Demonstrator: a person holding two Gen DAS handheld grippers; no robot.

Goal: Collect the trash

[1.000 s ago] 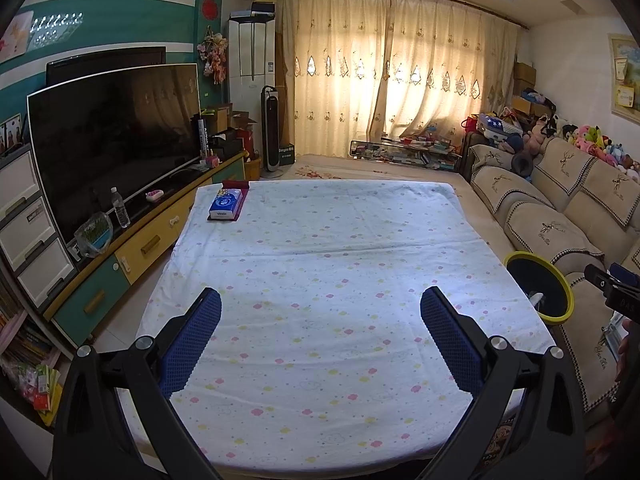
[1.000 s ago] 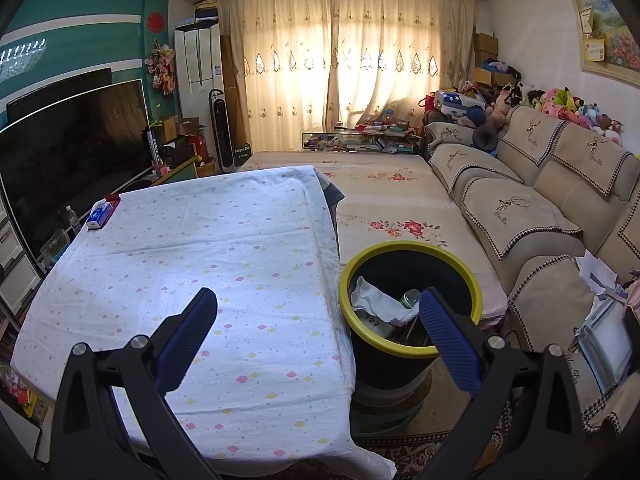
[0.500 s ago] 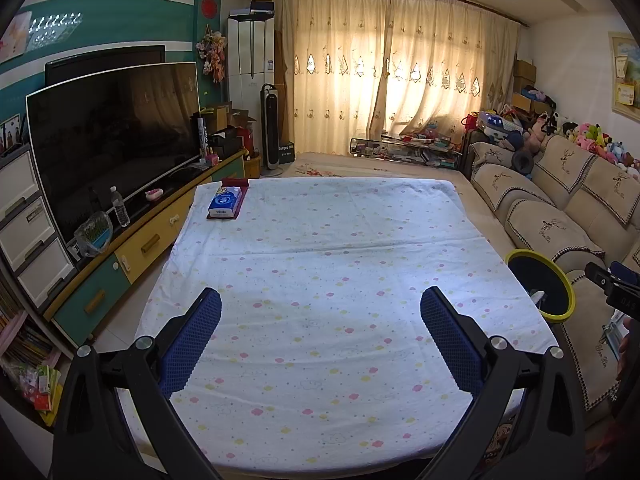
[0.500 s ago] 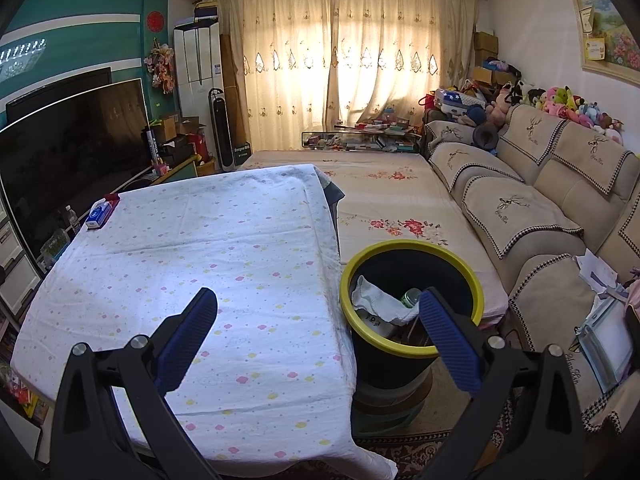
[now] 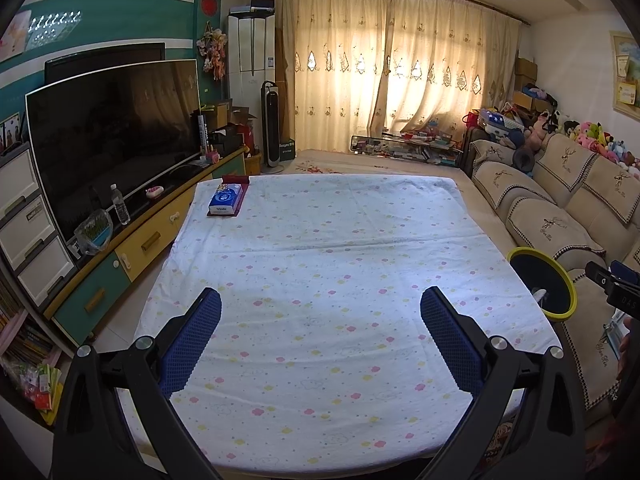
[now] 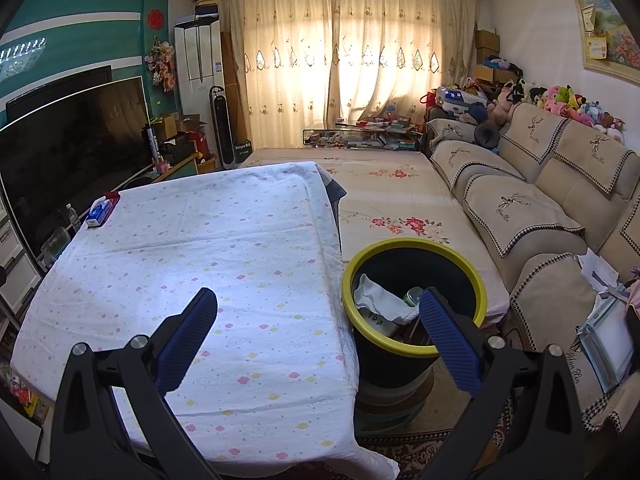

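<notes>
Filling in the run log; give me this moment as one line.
left gripper: open, empty | right gripper: open, empty | bin: holds trash | tablecloth: tissue pack only

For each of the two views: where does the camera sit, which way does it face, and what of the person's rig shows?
Left wrist: above the table's near edge, facing the curtains; open left tongs, right tongs' tip at right edge.
Right wrist: further right, same heading, over the yellow-rimmed bin; open right tongs.
Shared: tablecloth, tissue pack, bin, sofa.

teal wall | backlit curtains | beige sofa | television
</notes>
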